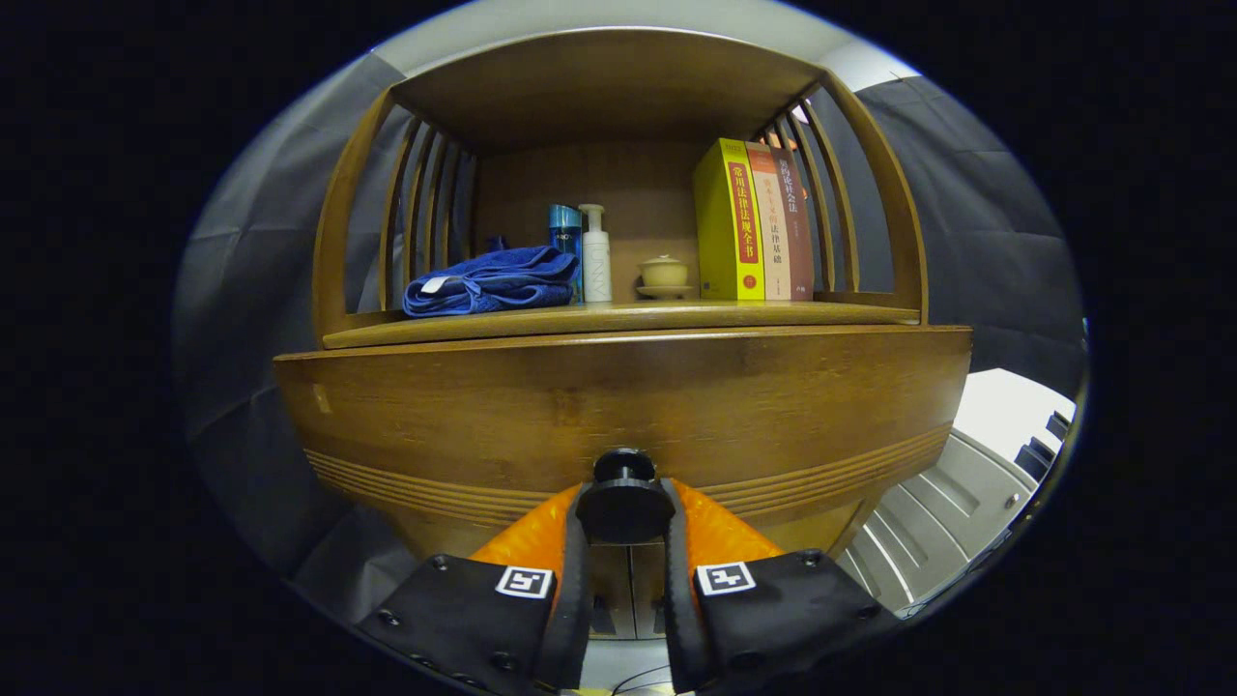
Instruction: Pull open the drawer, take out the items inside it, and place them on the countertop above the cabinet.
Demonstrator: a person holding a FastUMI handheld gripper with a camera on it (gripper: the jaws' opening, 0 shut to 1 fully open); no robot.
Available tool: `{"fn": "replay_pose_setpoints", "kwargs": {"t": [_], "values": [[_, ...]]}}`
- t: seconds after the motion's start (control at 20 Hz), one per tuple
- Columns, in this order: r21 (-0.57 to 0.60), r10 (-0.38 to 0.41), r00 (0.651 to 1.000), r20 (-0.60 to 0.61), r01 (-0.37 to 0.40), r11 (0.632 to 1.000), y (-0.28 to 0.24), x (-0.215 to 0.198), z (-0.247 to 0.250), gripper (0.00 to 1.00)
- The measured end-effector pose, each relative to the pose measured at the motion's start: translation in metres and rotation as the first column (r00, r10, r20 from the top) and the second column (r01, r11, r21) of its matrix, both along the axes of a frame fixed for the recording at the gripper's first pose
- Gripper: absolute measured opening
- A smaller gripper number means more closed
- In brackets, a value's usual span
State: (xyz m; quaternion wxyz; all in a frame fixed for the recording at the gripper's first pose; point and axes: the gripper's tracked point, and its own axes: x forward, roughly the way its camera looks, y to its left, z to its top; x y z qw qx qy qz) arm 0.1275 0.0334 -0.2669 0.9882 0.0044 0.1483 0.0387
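Observation:
A wooden cabinet fills the view, its drawer front (618, 406) a wide brown panel with grooved lines along its lower edge. A round dark knob (624, 501) sticks out from the middle of that panel. My gripper (624, 522) is shut on the knob, one finger pressing each side of it. Above the drawer runs the countertop (831, 313), a wooden shelf under a curved slatted frame. The drawer's inside is hidden.
On the countertop lie a folded blue towel (491, 281), a blue bottle (564, 232), a white pump bottle (595, 255), a small lidded cup on a saucer (664, 275) and three upright books (754, 220). Grey furniture (952, 512) stands at lower right.

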Motion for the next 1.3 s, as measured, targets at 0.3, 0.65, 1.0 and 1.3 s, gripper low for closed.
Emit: {"fn": "replay_pose_setpoints", "kwargs": {"t": [0.3, 0.65, 1.0, 1.3], "values": [[0.019, -0.011, 1.0, 0.003, 0.011, 1.0, -0.002, -0.022, 0.002, 0.41], [0.025, -0.006, 1.0, -0.005, 0.006, 1.0, -0.006, -0.06, 0.006, 0.41], [0.035, -0.009, 1.0, -0.021, 0.009, 0.999, -0.009, -0.089, 0.008, 0.41], [0.038, -0.01, 0.999, -0.045, 0.012, 0.999, -0.011, -0.104, 0.0, 0.41]]}}
